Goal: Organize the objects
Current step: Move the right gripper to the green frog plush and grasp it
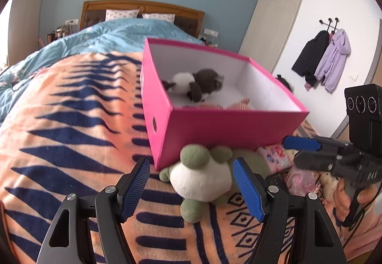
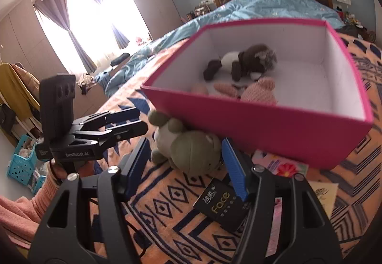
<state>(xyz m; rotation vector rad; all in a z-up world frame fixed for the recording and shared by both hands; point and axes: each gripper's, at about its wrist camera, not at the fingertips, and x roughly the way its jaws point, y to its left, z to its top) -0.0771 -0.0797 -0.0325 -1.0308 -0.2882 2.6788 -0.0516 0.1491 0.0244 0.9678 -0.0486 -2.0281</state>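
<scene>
The pink box (image 1: 214, 125) sits open on a peach blanket with dark blue patterns (image 1: 71, 132) that covers the near part of the bed, its white inside holding a dark brown and white plush toy (image 1: 198, 84) and a pink knitted toy (image 2: 259, 93). Touching the box's near wall lies a green and white plush turtle (image 1: 203, 175), belly up in the left wrist view.

The left gripper (image 1: 191, 188) hangs over the turtle with its blue pads spread on either side, not pressing it. The right gripper (image 2: 188, 168) also stands released, its pads apart around the turtle's green shell. The left gripper's body, seen from the right wrist view, reads "GenRobot.AI".

Beside the turtle lies a black packet (image 2: 222, 204) printed "Face" in gold, partly under the right gripper's finger, and just past it a flowered packet (image 2: 281, 163) against the box.
</scene>
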